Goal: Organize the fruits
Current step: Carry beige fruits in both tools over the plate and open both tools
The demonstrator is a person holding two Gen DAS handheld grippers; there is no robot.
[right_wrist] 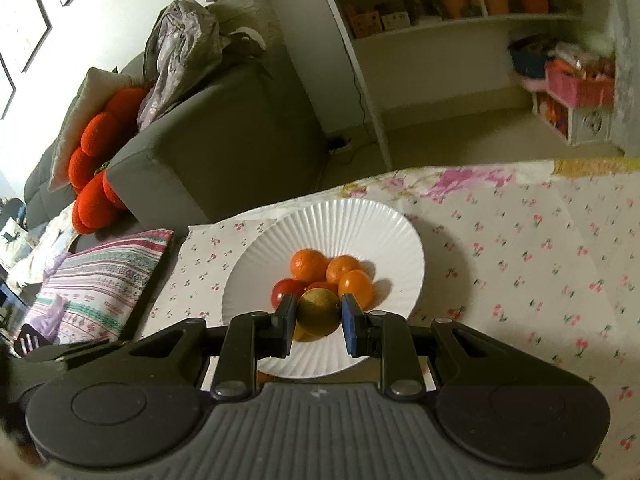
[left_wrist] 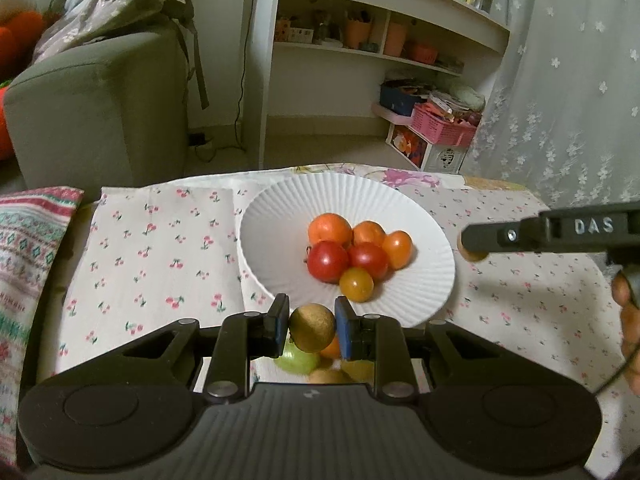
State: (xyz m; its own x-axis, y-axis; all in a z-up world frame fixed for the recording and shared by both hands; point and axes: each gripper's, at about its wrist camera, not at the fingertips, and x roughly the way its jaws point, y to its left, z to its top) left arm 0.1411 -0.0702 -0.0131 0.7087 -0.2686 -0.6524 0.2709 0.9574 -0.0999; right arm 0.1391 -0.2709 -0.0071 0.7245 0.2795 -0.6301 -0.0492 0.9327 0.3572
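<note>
A white ribbed plate (left_wrist: pixel 432 280) (right_wrist: pixel 384 232) on the cherry-print cloth holds several round orange and red fruits (left_wrist: pixel 330 230) (right_wrist: pixel 308 266). My left gripper (left_wrist: pixel 312 326) is shut on a small golden-brown round fruit (left_wrist: pixel 312 327), just in front of the plate's near rim. Under it lie a green fruit (left_wrist: pixel 298 360) and other partly hidden fruits. My right gripper (right_wrist: pixel 318 314) is shut on an olive-yellow round fruit (right_wrist: pixel 318 312) over the plate's near half. In the left wrist view the right gripper (left_wrist: pixel 470 242) reaches in from the right beside the plate, a fruit (left_wrist: pixel 473 255) showing below its tip.
A folded patterned cushion (left_wrist: pixel 28 248) (right_wrist: pixel 96 284) lies left of the cloth. A grey sofa (left_wrist: pixel 100 112) (right_wrist: pixel 224 140) stands behind the table on the left, a white shelf unit (left_wrist: pixel 360 52) behind it, and a pink basket (left_wrist: pixel 444 124) on the floor. A hand (left_wrist: pixel 628 320) shows at the right edge.
</note>
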